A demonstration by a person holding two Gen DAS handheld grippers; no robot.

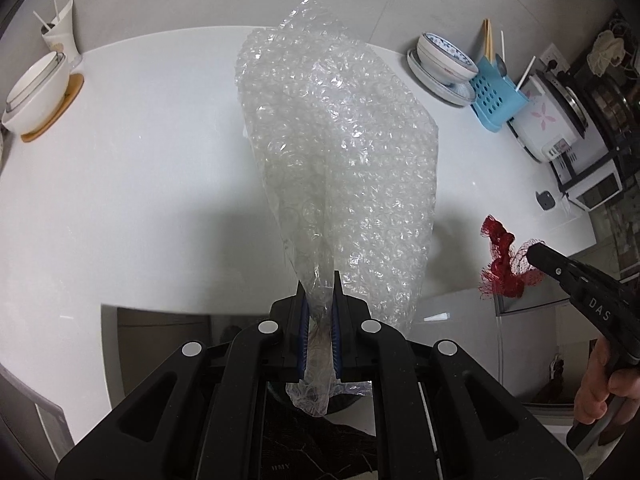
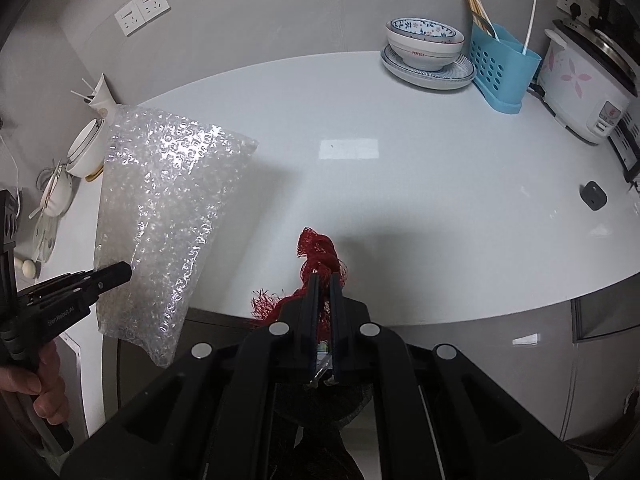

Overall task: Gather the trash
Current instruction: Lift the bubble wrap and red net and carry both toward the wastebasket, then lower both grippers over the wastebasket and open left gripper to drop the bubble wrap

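Bubble wrap (image 1: 336, 152), frame centre, pinched in left gripper (image 1: 319, 280); red mesh netting (image 2: 316, 252), lower centre, clamped in right gripper (image 2: 325, 280); both lifted off white counter (image 2: 400, 200); carry stage, next likely needs a bin, none visible.

The right gripper (image 2: 324, 280) is pinching a red mesh net (image 2: 316, 250) between its fingers, the net bunching up above the tips and trailing down to the left. Over on the left, the left gripper (image 2: 120, 274) is clamping a sheet of bubble wrap (image 2: 168, 208), which is hanging in the air over the edge of the white table (image 2: 400, 184). At the far side, a patterned bowl (image 2: 424, 42) is sitting on a plate (image 2: 428, 70), just beside a blue utensil caddy (image 2: 500, 68) and a rice cooker (image 2: 584, 88).
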